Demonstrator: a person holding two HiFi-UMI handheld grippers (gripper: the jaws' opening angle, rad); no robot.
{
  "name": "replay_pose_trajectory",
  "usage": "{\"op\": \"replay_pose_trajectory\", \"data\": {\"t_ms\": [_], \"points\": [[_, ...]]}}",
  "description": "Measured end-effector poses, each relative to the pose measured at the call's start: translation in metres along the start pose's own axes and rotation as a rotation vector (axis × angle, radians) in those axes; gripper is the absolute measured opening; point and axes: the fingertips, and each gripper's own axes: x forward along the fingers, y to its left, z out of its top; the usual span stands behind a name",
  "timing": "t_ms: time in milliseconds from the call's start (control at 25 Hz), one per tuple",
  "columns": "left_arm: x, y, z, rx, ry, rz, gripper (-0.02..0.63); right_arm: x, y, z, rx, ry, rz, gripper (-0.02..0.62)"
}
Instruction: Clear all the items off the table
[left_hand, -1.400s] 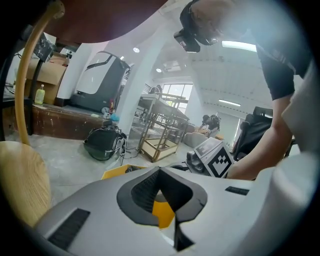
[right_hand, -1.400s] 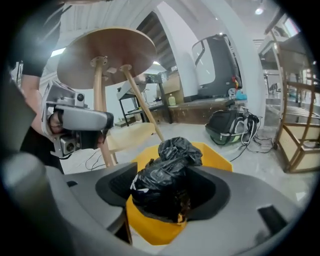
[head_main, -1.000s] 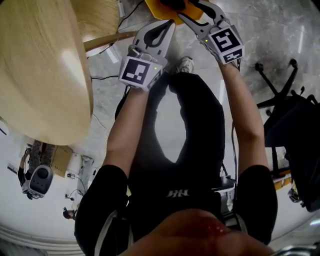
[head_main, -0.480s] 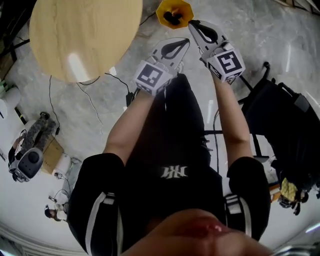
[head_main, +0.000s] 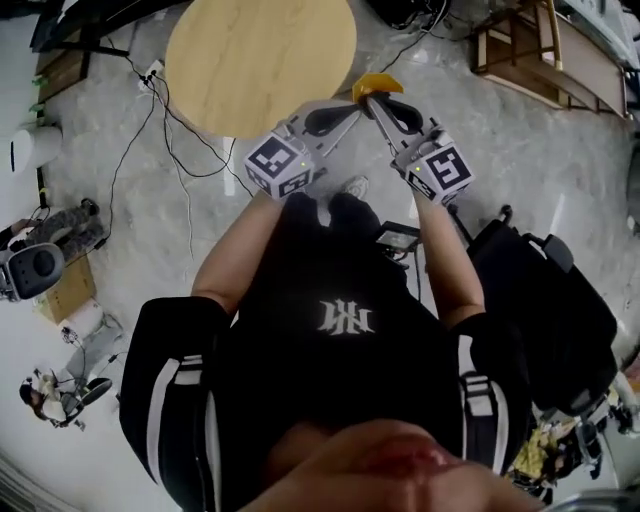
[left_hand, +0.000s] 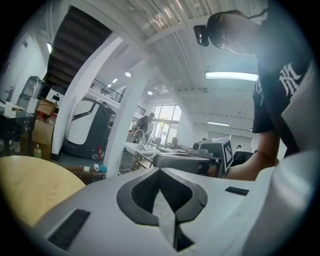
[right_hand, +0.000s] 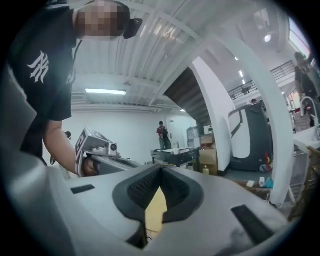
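Observation:
A round wooden table (head_main: 260, 55) stands at the top of the head view, showing only bare wood. Just right of it on the floor sits a yellow bin (head_main: 376, 84), mostly hidden behind my grippers. My left gripper (head_main: 352, 108) and right gripper (head_main: 370, 100) are held side by side in front of me, tips nearly meeting above the bin. The left gripper (left_hand: 160, 171) is shut with nothing in it, and the table's edge (left_hand: 35, 185) lies low on its left. The right gripper (right_hand: 161, 171) is shut and holds nothing; a yellow surface shows through the slot below its tips.
A black office chair (head_main: 545, 300) stands close on my right. Cables (head_main: 180, 150) trail over the marble floor left of the table. Wooden furniture (head_main: 530, 50) is at the far right. A grey device (head_main: 35, 270) and a cardboard box (head_main: 70, 290) lie at the left.
The head view has pulled back, so table and bin look smaller and farther. Both grippers have come up away from the yellow bin, where the right one hung a second ago.

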Motion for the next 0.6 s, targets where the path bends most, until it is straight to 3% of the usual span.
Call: {"op": "replay_pose_trajectory", "data": {"t_ms": [120,320,600], "points": [[-0.065,0.033,0.044,-0.01,-0.031,0.035,0.012,0.047,0.037,0.04,-0.01,-0.012,0.078,0.002],[-0.132,0.062,0.053,-0.029,-0.042,0.095,0.012,0.071,0.072,0.044,0.05,-0.006,0.187,0.002],[-0.236,0.072,0.07,-0.014,-0.069,0.066,0.012,0.106,0.142,0.064,0.066,0.008,0.177,0.002]]}}
